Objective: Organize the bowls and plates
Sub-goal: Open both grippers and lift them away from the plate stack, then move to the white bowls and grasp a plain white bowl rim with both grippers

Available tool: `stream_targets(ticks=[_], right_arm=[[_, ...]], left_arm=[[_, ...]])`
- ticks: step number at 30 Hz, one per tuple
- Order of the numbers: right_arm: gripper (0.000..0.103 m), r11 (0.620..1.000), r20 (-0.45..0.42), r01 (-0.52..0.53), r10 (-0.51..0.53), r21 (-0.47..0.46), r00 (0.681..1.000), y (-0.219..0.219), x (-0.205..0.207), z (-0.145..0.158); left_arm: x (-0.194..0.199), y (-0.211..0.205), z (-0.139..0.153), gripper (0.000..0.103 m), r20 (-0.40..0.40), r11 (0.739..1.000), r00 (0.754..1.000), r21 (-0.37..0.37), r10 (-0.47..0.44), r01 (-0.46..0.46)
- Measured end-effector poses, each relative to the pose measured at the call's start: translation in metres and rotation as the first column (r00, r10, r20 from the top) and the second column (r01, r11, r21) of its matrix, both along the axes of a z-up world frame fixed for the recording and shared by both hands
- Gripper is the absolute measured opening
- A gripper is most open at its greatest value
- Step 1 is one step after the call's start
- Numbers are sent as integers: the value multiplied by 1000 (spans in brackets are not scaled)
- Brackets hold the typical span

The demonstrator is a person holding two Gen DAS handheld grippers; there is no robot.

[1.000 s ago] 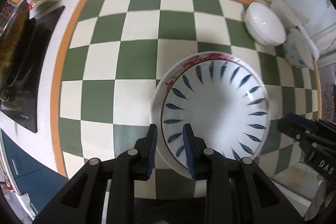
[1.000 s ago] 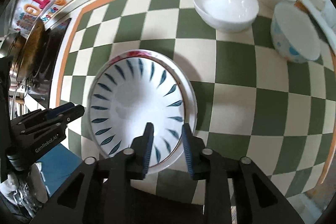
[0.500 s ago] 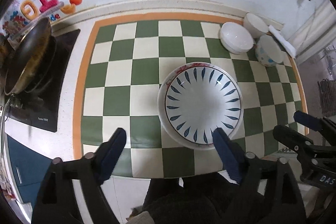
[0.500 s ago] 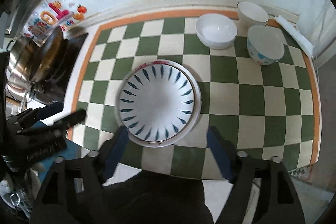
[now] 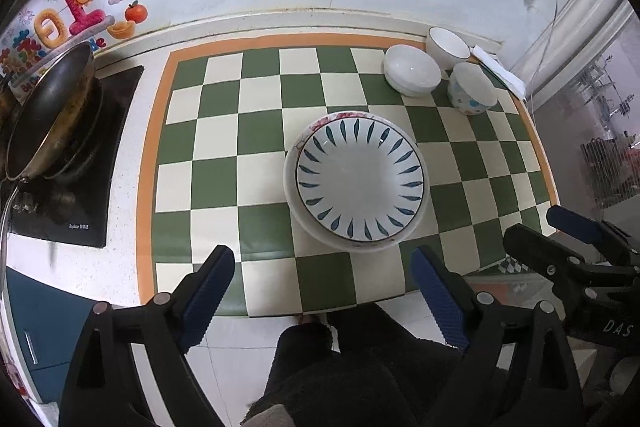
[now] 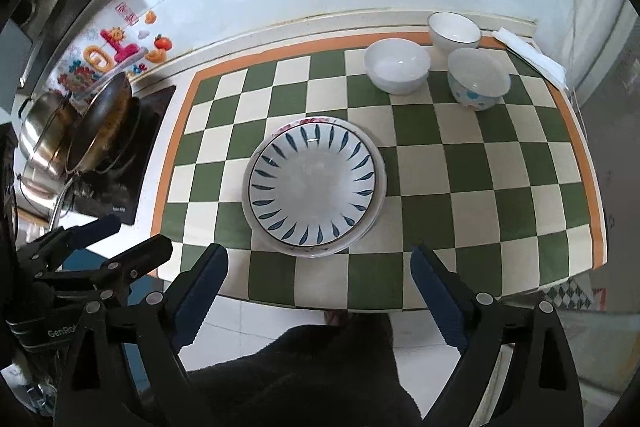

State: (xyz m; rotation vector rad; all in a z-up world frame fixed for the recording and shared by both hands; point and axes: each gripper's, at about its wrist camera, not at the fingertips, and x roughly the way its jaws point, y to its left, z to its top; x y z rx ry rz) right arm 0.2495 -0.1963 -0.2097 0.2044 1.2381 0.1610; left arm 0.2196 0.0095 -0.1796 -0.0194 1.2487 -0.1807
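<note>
- Surface (image 5: 224,155): green-and-cream checked mat, white tiled wall behind.
- Two stacked plates (image 5: 360,183); three bowls (image 5: 412,69).
- Left hand-held gripper (image 5: 322,297) and right hand-held gripper (image 6: 320,293): jaws just widened, nothing between them.

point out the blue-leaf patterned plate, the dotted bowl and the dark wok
blue-leaf patterned plate (image 5: 360,183), left wrist view, its white centre
white bowl with blue and orange dots (image 6: 474,97), right wrist view, its dotted outer wall
dark metal wok (image 5: 52,107), left wrist view, its inner wall
</note>
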Motion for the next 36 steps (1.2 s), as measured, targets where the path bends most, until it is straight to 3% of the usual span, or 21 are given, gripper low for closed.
stream_targets(ticks=[8,15,19,22,24,29,35,36], right_arm=[[95,992,16,55,-57,116,998,-46,39,-6],[95,973,-35,133,-129,187,991,-105,128,-50],[94,962,-93,162,-145,219,985,-134,188,-88],[86,958,-127,181,-156,223,980,-148,226,-116],[77,954,-158,192,-158,232,975,-154,247,-134],[68,944,-231,201,-141,260,963,-160,285,-173],[56,937,-286,213,-132,275,949,-156,309,-205],[53,937,-291,214,-131,275,948,-155,312,-208]], left_arm=[[45,-27,2,96,41,997,999,-76,-6,9],[139,-71,-12,96,67,998,997,-47,36,-33],[203,-94,-41,96,1,998,999,-33,48,-48],[245,-110,-69,96,-63,998,997,-20,53,-55],[268,-122,-89,90,-105,999,994,-6,41,-42],[312,-143,-132,70,-203,1000,979,3,29,-29],[340,-162,-165,58,-274,1000,962,-14,-6,2],[344,-166,-171,51,-284,1000,959,-10,-16,13]])
